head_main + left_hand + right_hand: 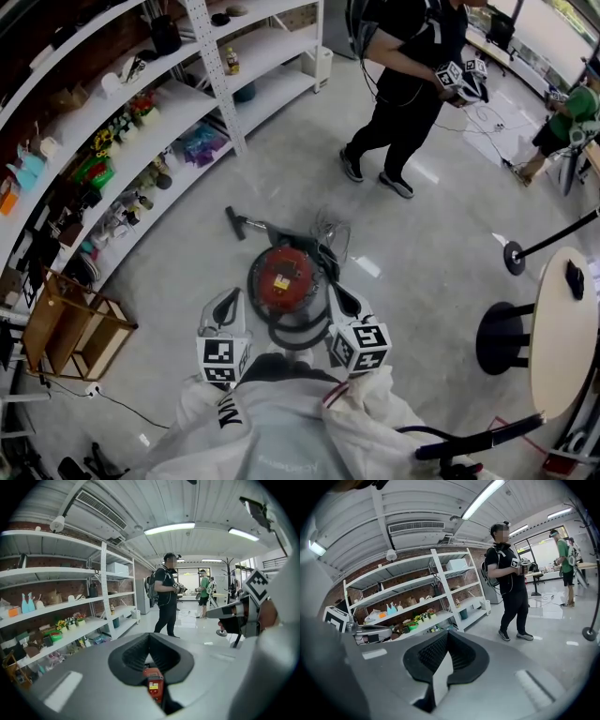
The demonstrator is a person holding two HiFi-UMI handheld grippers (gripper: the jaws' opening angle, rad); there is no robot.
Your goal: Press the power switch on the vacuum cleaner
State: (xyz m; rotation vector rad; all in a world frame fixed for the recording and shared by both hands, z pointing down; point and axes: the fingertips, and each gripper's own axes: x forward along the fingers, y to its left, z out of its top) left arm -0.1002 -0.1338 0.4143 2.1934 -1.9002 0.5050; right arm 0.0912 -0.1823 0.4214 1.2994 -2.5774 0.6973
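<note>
1. Head view: my left gripper [225,302] and right gripper [342,298] hang low at 6 o'clock. The red vacuum cleaner [284,278] sits on the grey floor [187,253] just past them, at 12 between the two, and neither one touches it. Shelving [141,122] runs along 10 o'clock, a person in black [403,84] stands at 1, and there's a round table [562,328] at 3.
2. Left gripper view: my jaws are together at the tips with nothing clamped. Only a thin slit shows behind the black pads [133,654], and a bit of the vacuum cleaner peeks through it at 6. Shelves are at 9, the person at 12.
3. Right gripper view: same deal, tips meeting and holding nothing. Just pale floor shows through the slit between its pads [432,654]. Shelves are at 10, the person at 2.
</note>
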